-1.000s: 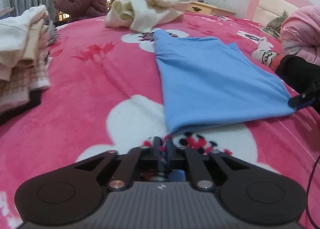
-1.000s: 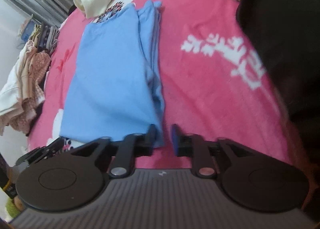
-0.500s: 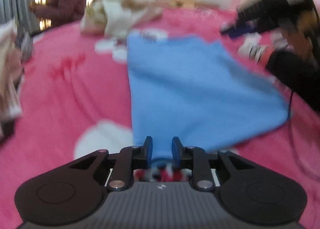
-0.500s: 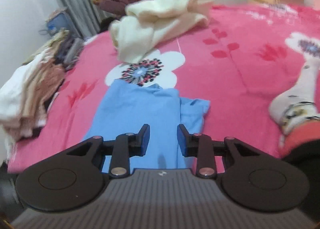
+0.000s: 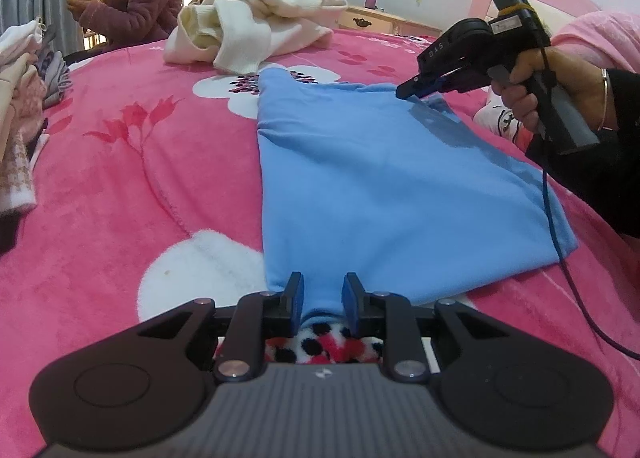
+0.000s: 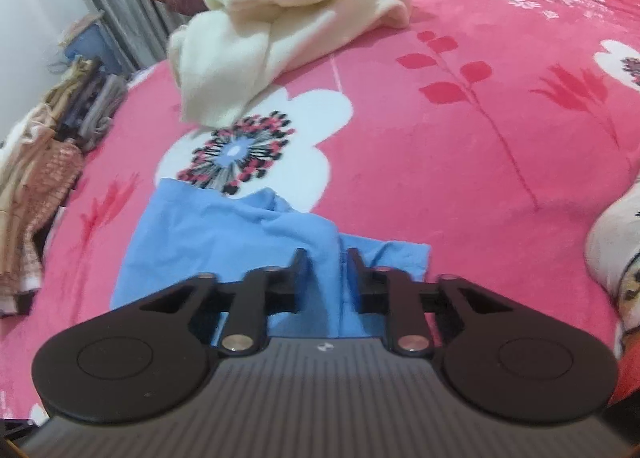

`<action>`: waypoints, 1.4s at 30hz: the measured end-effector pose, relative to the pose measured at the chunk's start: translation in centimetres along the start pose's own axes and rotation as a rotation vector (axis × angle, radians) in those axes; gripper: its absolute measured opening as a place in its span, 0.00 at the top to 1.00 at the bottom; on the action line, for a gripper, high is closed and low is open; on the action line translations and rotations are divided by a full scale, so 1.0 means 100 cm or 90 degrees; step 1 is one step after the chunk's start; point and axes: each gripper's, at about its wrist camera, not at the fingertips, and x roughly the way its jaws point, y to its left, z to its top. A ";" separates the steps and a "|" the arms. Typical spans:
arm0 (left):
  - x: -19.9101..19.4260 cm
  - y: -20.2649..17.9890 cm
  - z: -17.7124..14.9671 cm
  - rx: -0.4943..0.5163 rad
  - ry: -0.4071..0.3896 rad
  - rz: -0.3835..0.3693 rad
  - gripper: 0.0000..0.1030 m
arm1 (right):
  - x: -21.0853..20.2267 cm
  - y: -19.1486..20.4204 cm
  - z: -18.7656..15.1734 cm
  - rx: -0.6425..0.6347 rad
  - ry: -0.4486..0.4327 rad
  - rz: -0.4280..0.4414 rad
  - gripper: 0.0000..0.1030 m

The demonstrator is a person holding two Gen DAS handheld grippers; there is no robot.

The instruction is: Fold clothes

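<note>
Garment (image 5: pixel 372 178) hem between left gripper (image 5: pixel 322 298) jaws, unpinched | right gripper (image 6: pixel 328 278) closing on far edge

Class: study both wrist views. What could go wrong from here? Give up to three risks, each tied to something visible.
1. The right gripper is closing its jaws over a bunched ridge of the blue garment; it may catch only one layer.
2. Its hem sits between the parted fingers of the left gripper, so it may slip when lifted.
3. The cable trails across the garment's edge and could drag it.
</note>
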 end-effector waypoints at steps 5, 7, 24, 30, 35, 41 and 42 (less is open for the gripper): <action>0.001 0.001 0.000 0.000 0.000 -0.002 0.78 | -0.018 0.006 -0.001 -0.030 -0.059 -0.014 1.00; 0.001 0.002 0.001 0.000 0.000 -0.003 0.78 | -0.017 -0.001 -0.001 -0.021 -0.063 -0.044 1.00; 0.002 0.005 0.003 -0.014 -0.001 -0.014 0.74 | -0.045 -0.031 -0.011 0.093 0.005 0.012 0.83; -0.002 0.003 0.000 -0.006 -0.007 -0.018 0.69 | -0.019 -0.007 -0.036 -0.081 0.128 -0.060 0.75; -0.002 0.003 0.002 -0.011 0.001 -0.023 0.63 | -0.039 0.005 -0.018 -0.127 0.070 -0.222 0.74; -0.003 -0.001 0.003 -0.009 0.010 -0.022 0.59 | -0.036 0.098 -0.026 -0.348 -0.034 0.004 0.75; -0.003 -0.002 0.002 -0.011 0.010 -0.022 0.58 | -0.024 0.109 -0.033 -0.392 -0.029 0.013 0.75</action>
